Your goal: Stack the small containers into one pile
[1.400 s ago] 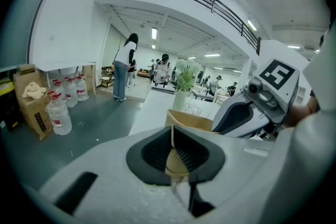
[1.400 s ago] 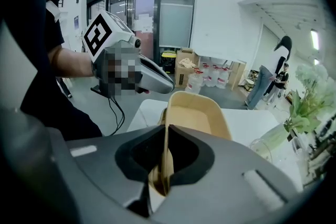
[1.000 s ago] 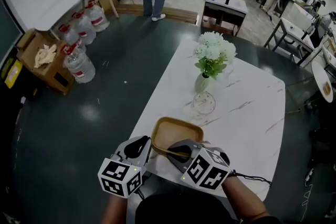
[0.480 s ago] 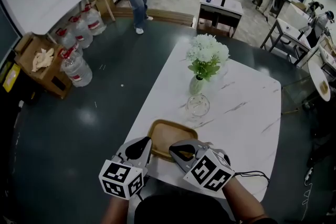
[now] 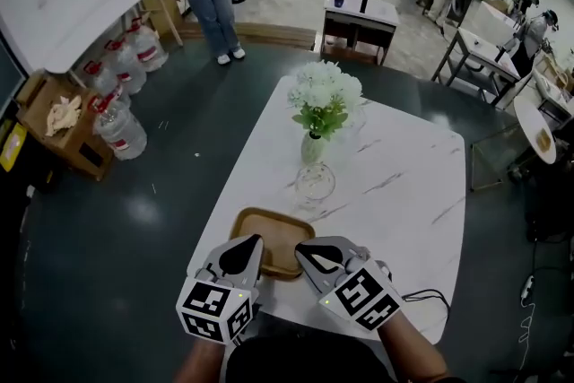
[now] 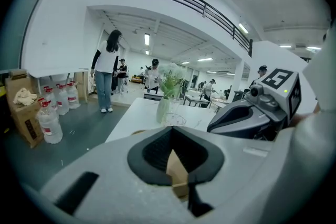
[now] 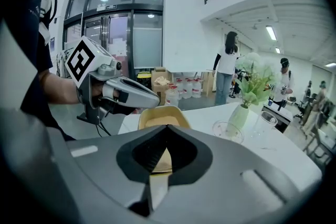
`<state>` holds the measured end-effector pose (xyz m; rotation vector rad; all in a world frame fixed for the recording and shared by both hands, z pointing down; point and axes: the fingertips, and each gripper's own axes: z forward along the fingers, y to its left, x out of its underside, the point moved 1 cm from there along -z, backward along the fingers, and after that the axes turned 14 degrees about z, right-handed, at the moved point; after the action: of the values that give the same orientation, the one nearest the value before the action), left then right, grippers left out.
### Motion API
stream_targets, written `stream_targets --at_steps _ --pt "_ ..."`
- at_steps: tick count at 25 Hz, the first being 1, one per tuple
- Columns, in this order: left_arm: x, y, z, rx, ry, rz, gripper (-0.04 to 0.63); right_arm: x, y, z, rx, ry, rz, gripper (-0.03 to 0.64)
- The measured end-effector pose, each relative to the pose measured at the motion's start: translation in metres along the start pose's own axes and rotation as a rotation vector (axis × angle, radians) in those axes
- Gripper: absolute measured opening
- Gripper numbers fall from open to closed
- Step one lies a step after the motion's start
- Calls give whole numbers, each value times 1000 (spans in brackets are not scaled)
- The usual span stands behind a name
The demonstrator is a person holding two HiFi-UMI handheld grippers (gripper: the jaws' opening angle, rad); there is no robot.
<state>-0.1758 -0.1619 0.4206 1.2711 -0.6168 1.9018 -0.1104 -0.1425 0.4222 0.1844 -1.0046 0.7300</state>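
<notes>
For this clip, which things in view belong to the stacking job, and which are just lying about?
Part of the job:
- wooden tray
- glass bowl just beyond it, probably
- left hand-held gripper and right hand-held gripper, both at the tray's near rim

Lying about:
- vase of flowers on the table
- water jugs and cardboard box on the floor

On the table (image 5: 408,179) a tray (image 5: 269,239) lies nearest, a bowl (image 5: 315,185) just behind it, then a vase (image 5: 311,148), perhaps touching.

L gripper (image 5: 250,242), R gripper (image 5: 302,249): grey, b&w square markings
</notes>
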Motion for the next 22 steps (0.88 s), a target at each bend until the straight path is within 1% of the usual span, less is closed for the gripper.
stream_targets --at_steps 5,11,15,22 --pt "-6 -24 13 43 15 38 -6 8 -16 -21 49 -23 29 0" --pt "-13 -47 26 88 23 91 -6 14 -33 -43 93 -88 115 0" --pt "-15 -58 30 108 28 101 -6 20 -41 -53 129 -105 143 0" --pt "-13 -68 35 146 46 115 -6 24 -48 -58 155 -131 197 0"
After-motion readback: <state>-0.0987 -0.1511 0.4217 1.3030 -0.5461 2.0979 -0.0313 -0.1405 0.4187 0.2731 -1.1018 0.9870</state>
